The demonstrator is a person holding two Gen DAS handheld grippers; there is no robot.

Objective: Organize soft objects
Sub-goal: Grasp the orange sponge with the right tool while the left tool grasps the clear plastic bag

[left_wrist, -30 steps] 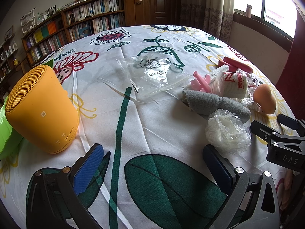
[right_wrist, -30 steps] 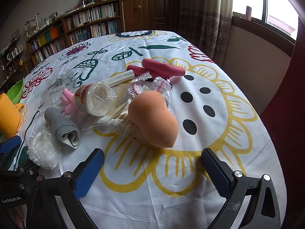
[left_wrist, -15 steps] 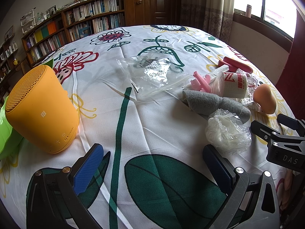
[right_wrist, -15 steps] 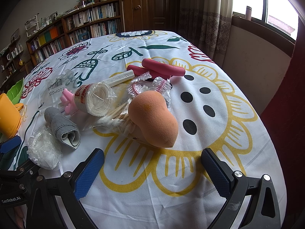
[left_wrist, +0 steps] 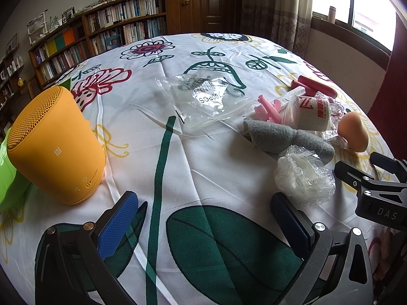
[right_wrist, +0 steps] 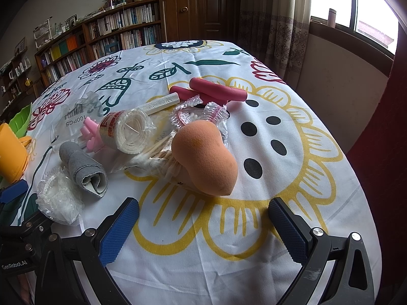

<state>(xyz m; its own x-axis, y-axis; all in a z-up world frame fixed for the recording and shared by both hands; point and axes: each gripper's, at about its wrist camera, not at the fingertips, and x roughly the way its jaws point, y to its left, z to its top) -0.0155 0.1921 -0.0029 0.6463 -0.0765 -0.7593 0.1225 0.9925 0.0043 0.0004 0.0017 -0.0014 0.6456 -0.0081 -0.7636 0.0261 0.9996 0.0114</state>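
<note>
1. Since both grippers, left gripper (left_wrist: 203,226) & right gripper (right_wrist: 203,226), hover w/ jaws wide & empty, nothing's held.
2. Orange sponge (right_wrist: 203,157) lies on surface just ahead of right gripper, atop cotton swabs (right_wrist: 162,160).
3. Prob. light, squishy; pinch its narrow waist.

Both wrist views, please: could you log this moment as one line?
left tool: open, empty | right tool: open, empty | nearest: orange sponge | grey cloth roll: untouched
</note>
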